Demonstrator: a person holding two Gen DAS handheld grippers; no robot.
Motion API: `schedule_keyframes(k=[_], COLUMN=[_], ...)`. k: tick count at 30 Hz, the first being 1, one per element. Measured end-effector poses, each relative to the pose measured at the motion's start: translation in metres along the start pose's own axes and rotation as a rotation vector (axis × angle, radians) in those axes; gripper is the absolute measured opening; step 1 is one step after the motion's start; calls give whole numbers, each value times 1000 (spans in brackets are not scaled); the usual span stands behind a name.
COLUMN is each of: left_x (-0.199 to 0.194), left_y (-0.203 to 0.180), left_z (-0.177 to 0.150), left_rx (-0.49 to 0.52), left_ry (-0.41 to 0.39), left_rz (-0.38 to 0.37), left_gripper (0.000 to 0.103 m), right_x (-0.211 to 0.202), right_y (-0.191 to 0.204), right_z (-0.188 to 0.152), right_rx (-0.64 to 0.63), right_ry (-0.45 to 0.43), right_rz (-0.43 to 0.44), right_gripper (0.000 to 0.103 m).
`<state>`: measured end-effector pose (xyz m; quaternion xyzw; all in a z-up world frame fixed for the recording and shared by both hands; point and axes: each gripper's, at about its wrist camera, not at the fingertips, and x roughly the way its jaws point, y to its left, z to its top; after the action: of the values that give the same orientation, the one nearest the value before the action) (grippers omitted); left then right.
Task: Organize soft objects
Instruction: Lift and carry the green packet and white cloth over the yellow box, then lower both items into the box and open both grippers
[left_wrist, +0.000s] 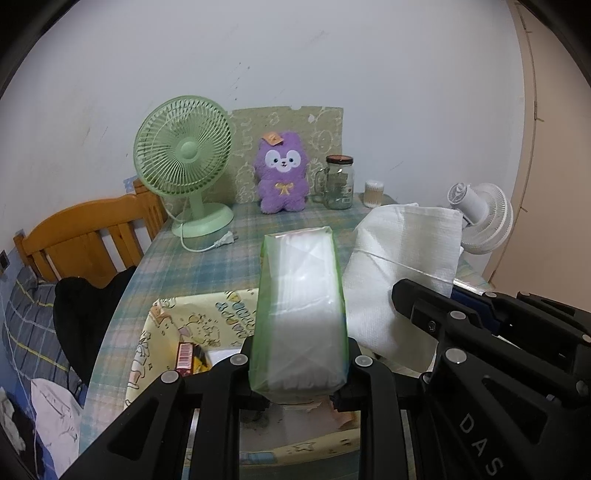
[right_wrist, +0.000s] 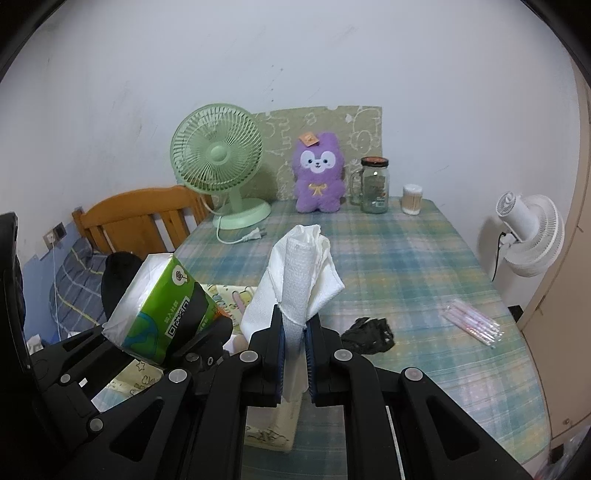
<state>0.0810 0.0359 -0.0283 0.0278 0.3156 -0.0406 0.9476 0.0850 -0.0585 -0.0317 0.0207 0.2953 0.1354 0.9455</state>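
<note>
The left gripper (left_wrist: 299, 363) is clamping one green-wrapped tissue pack (left_wrist: 301, 314) by its near end, jaws drawn in tight on the soft wrapper, so that the pack's long axis is running straight out along the fingers and away from the hand. Just beside it on the right, the right gripper (right_wrist: 295, 354) is pinching one bunched white paper towel (right_wrist: 299, 273), jaws nearly touching with only the folded sheet between them; the towel is standing up out of the fingers and flopping open at its top. Directly below and slightly ahead of both loads, at the near edge of the tabletop (right_wrist: 406, 258), one yellow cartoon-print box (left_wrist: 207, 317) is sitting open-topped, with a small red carton inside it. That is the relation the coming move is likely turning on: the box is lying under the left gripper more squarely than the right, so the pack looks nearer to a drop. Farther right on the tabletop, one dark crumpled item (right_wrist: 369, 330) and one clear packet of swabs (right_wrist: 474, 321) are lying apart. Along the far edge are standing one green fan (right_wrist: 218, 166), one purple plush toy (right_wrist: 319, 173), one glass jar (right_wrist: 373, 184) and one tub of cotton swabs (right_wrist: 412, 199). Beyond the right edge, one white fan (right_wrist: 528, 236) is standing.
</note>
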Motion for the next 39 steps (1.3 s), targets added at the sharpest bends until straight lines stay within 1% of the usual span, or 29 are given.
schedule_keyframes(k=[15, 16, 17, 18, 21, 22, 23, 27, 31, 32, 34, 35, 36, 37, 38, 39], left_x=[29, 31, 33, 34, 36, 37, 37, 38, 40, 40, 41, 41, 41, 41, 42, 42], left_y=[41, 43, 45, 47, 52, 54, 55, 59, 64, 65, 68, 69, 70, 70, 71, 71], left_z=[-14, -15, -16, -18, -21, -21, -22, -25, -28, -29, -29, -29, -29, -29, -29, -29], left_rx=[-11, -11, -10, -7, -20, -26, -29, -32, -43, -48, -55, -58, -61, -65, -67, -67], left_ry=[68, 75, 84, 90, 101, 106, 109, 119, 134, 135, 138, 140, 141, 142, 144, 145], left_rz=[47, 49, 52, 55, 63, 59, 57, 53, 43, 42, 38, 32, 26, 19, 11, 7], left_gripper=[22, 26, 39, 43, 48, 57, 62, 67, 75, 78, 81, 83, 84, 87, 89, 90], right_x=[42, 45, 48, 51, 56, 57, 58, 63, 68, 69, 71, 72, 73, 74, 75, 75], right_y=[32, 34, 35, 37, 42, 43, 44, 49, 54, 55, 57, 57, 57, 58, 58, 58], right_z=[-6, -7, -7, -8, -10, -10, -10, -12, -14, -14, -13, -13, -13, -12, -12, -11], right_rx=[-48, -51, -53, -54, -60, -60, -60, -69, -83, -89, -94, -95, -97, -99, -103, -107], right_ry=[83, 91, 97, 106, 116, 120, 124, 134, 151, 153, 153, 152, 152, 149, 147, 146], right_rz=[23, 25, 28, 35, 45, 50, 57, 65, 86, 92, 98, 100, 99, 93, 83, 70], right_gripper=[12, 12, 12, 12, 12, 12, 12, 12, 12, 13, 16, 21, 30, 35, 46, 55])
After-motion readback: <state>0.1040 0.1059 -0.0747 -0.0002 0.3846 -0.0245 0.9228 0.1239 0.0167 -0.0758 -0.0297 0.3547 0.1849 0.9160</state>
